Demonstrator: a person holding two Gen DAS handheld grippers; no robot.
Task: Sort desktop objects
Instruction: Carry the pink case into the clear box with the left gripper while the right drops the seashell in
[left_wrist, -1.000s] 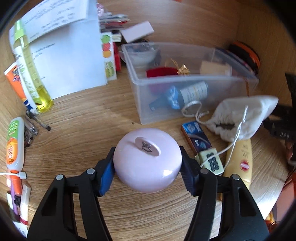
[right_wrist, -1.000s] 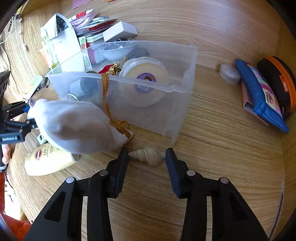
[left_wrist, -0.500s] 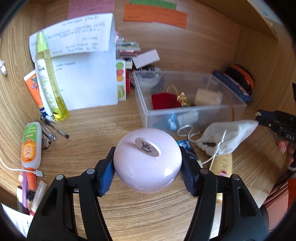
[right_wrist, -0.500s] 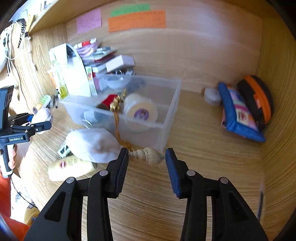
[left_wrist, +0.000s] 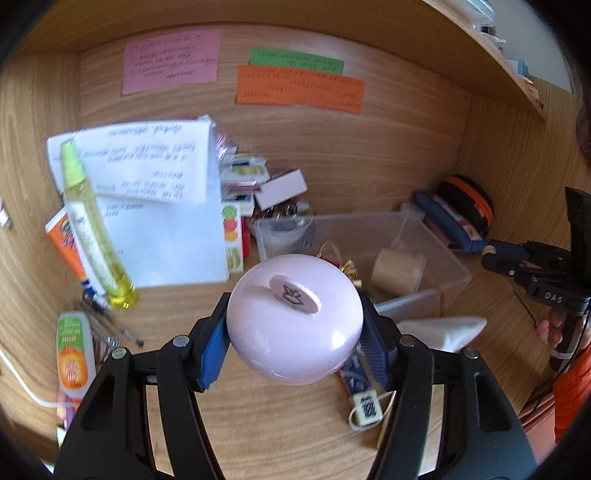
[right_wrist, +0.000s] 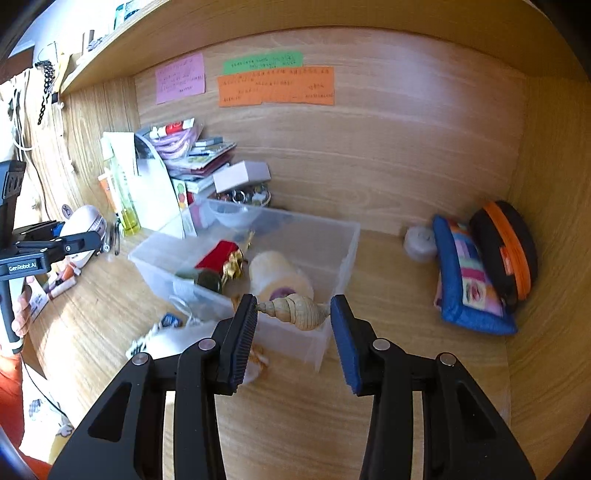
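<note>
the left gripper clamps a round pink case, which hides the near part of the clear plastic bin behind it. the right gripper pinches a spiral seashell end to end, above the bin's near wall. inside the bin sit a tape roll, a red pouch, a gold bow and a small bowl; deeper contents are blurred. both grippers have risen since a second ago, when the shell lay at desk level.
</note>
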